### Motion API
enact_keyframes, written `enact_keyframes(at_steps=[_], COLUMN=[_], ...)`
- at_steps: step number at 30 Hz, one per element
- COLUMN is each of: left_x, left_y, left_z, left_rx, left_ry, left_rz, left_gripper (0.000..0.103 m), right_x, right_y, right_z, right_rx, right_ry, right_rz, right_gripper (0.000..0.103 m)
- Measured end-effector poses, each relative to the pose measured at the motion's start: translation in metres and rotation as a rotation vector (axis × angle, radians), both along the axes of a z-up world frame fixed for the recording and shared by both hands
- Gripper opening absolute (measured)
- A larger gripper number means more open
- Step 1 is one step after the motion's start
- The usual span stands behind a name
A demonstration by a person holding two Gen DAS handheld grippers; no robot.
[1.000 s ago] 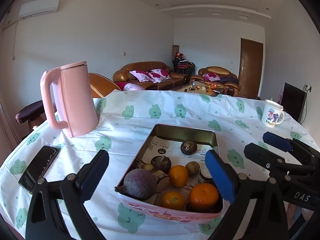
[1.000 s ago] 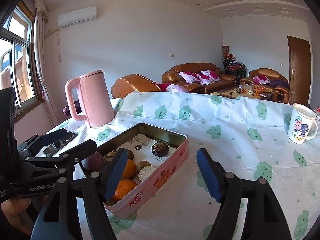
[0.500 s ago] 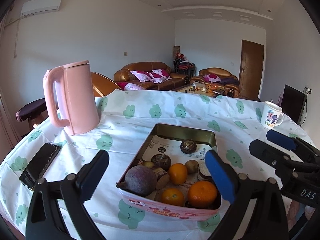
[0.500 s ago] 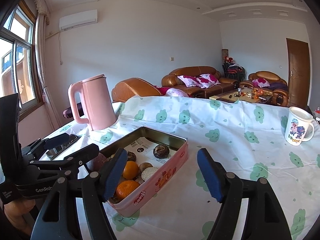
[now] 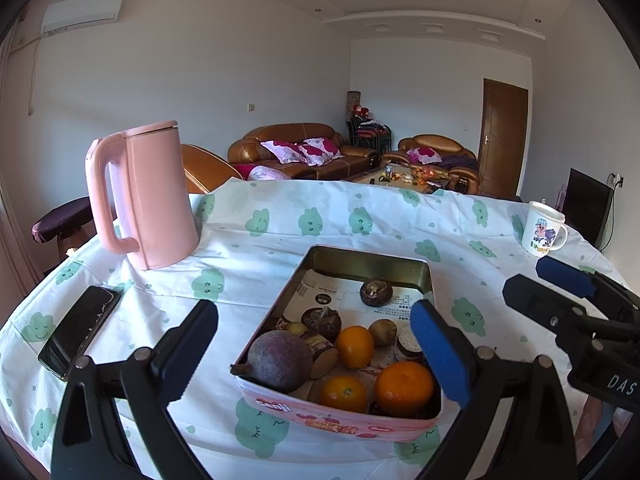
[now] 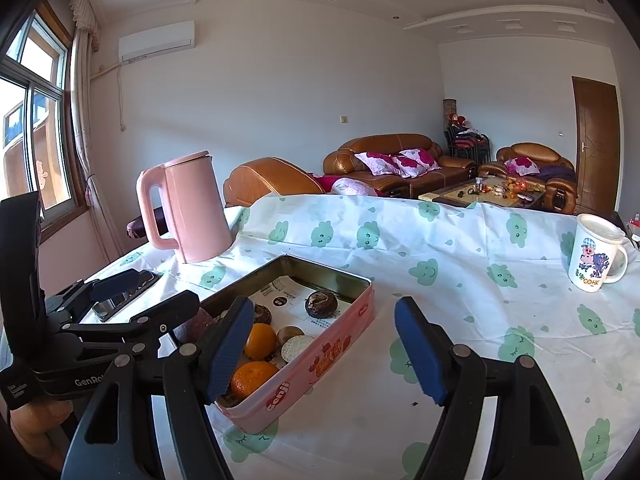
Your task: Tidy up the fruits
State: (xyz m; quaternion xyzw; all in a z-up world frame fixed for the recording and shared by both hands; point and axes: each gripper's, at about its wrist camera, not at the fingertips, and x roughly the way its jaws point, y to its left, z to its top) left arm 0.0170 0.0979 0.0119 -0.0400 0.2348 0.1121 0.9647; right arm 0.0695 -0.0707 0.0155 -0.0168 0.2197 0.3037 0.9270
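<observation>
Tin (image 5: pixel 400 258) holding oranges (image 5: pixel 404 388), beet (image 5: pixel 280 360), perhaps mangosteens, both tongs (image 5: pixel 316 354) (image 6: pixel 324 354) spread, empty.

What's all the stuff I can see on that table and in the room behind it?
tin: one, pink outside, near edge of the table
oranges: three, orange, near end of the tin
beetroot: one, dark purple, near left corner of the tin
brown fruits: several, dark brown, middle and far part of the tin
kettle: one, pink, far left on the table
phone: one, black, left of the tin
mug: one, white with a cartoon, far right
tablecloth: one, white with green clouds
sofas: brown leather, back of the room
left gripper: one, black with blue pads, open
right gripper: one, same colours, open
</observation>
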Motion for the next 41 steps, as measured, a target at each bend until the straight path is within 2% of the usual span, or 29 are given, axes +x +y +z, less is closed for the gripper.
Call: enact_keyframes(at_steps=[24, 35, 41], left_x=[-0.001, 0.003, 0.0], left_y=[-0.006, -0.006, -0.01], left_z=[0.005, 0.001, 0.003], left_rx=[0.025, 0.025, 0.049], left_ry=[-0.014, 0.012, -0.008], left_rz=[0.01, 0.031, 0.03], left_gripper=[0.103, 0.103, 0.103], right_x=[-0.002, -0.004, -0.001], right_y=[-0.009, -0.013, -0.02], right_z=[0.009, 0.008, 0.004], right_rx=[0.018, 0.019, -0.007], right_ry=[-0.013, -0.009, -0.013], right_rz=[-0.008, -0.006, -0.021], right_gripper=[0.075, 0.075, 0.075])
